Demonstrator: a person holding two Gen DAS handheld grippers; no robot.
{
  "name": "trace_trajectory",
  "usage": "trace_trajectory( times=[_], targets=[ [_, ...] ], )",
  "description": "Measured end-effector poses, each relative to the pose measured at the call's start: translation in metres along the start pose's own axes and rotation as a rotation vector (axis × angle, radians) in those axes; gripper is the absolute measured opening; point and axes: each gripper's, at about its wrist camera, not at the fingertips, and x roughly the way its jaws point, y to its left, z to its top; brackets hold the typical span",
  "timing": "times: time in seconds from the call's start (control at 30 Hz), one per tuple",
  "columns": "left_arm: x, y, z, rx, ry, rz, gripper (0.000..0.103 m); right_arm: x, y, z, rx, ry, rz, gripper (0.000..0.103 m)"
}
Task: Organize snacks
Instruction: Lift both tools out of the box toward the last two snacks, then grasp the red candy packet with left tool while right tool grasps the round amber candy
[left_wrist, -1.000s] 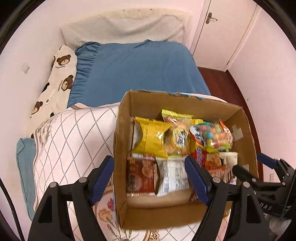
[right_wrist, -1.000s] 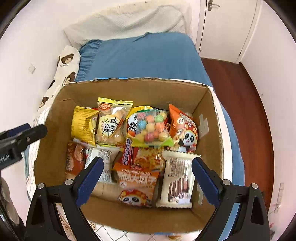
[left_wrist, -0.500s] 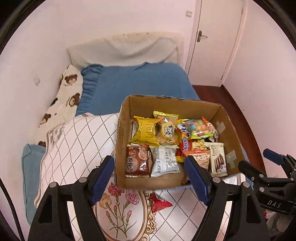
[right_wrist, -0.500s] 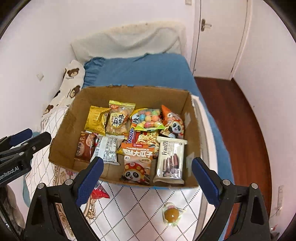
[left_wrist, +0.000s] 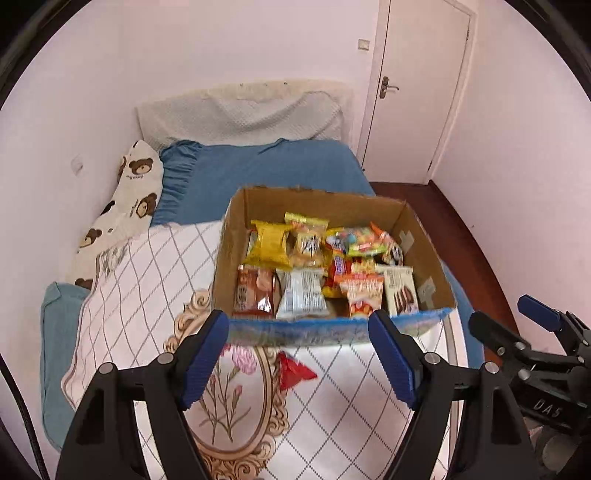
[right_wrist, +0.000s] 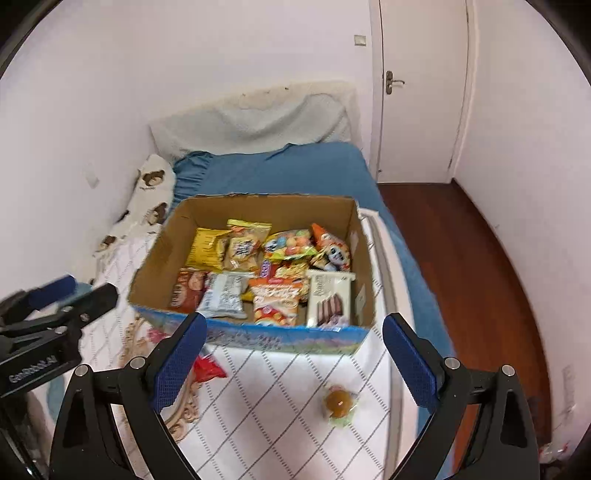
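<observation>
A cardboard box (left_wrist: 229, 254) (right_wrist: 155, 254) full of several snack packets stands on the quilt-covered bed. A red snack packet (left_wrist: 293, 371) (right_wrist: 207, 367) lies on the quilt just in front of the box. A round wrapped jelly snack (right_wrist: 340, 404) lies further right on the quilt. My left gripper (left_wrist: 299, 362) is open and empty, held above the quilt short of the box. My right gripper (right_wrist: 291, 362) is open and empty, also short of the box; it shows at the right of the left wrist view (left_wrist: 517, 332).
A white diamond-pattern quilt (left_wrist: 147, 280) covers the near bed over a blue sheet (left_wrist: 266, 166). A bear-print pillow (left_wrist: 129, 199) lies along the left wall. A door (left_wrist: 417, 92) and wooden floor (right_wrist: 461, 258) are to the right.
Both grippers have pulled back and up from the box, so it looks smaller and the red packet and jelly snack on the quilt have come into view.
</observation>
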Motion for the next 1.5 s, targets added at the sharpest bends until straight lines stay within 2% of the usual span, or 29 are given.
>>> trace_trajectory(
  times=[0.13,0.2,0.33,0.47,0.57,0.77,0.83,0.9,0.97,1.07,1.1,1.17,1.23,1.3,1.33,1.5],
  targets=[
    [0.020,0.011,-0.028,-0.035,0.069,0.037,0.077,0.022,-0.024,-0.023,0.057,0.078,-0.010,0.098],
    [0.042,0.026,-0.047,-0.085,0.145,0.057,0.077,0.043,-0.042,-0.039,0.108,0.142,-0.005,0.098],
    [0.086,0.059,-0.076,-0.217,0.290,0.051,0.077,0.088,-0.072,-0.070,0.176,0.265,-0.013,0.098],
    [0.123,0.064,-0.090,-0.257,0.394,0.014,0.077,0.131,-0.096,-0.097,0.261,0.360,0.024,0.098],
    [0.147,0.055,-0.094,-0.289,0.454,-0.046,0.077,0.151,-0.100,-0.107,0.281,0.388,0.028,0.098],
    [0.202,0.029,-0.093,-0.310,0.540,-0.100,0.077,0.181,-0.106,-0.119,0.292,0.391,0.040,0.098],
    [0.217,0.023,-0.093,-0.298,0.537,-0.082,0.076,0.191,-0.107,-0.123,0.291,0.391,0.043,0.098],
    [0.218,0.021,-0.092,-0.302,0.479,-0.064,0.076,0.200,-0.106,-0.127,0.287,0.383,0.046,0.100],
    [0.218,0.019,-0.094,-0.296,0.468,-0.043,0.076,0.206,-0.106,-0.130,0.270,0.372,0.049,0.103],
    [0.216,0.017,-0.099,-0.287,0.470,-0.036,0.063,0.211,-0.101,-0.133,0.250,0.352,0.042,0.103],
    [0.216,0.016,-0.100,-0.281,0.473,-0.038,0.054,0.212,-0.100,-0.134,0.243,0.352,0.038,0.103],
    [0.214,0.017,-0.101,-0.266,0.472,-0.024,0.051,0.212,-0.094,-0.136,0.224,0.344,0.026,0.103],
    [0.210,0.014,-0.104,-0.249,0.470,-0.011,0.049,0.211,-0.088,-0.137,0.210,0.333,-0.002,0.098],
    [0.204,0.013,-0.110,-0.233,0.462,-0.002,0.048,0.210,-0.077,-0.141,0.162,0.336,-0.057,0.074],
    [0.200,0.011,-0.114,-0.227,0.463,-0.001,0.047,0.207,-0.073,-0.143,0.151,0.327,-0.057,0.068],
    [0.178,0.005,-0.139,-0.201,0.477,-0.013,0.047,0.198,-0.054,-0.156,0.116,0.325,-0.027,0.066]
  ],
)
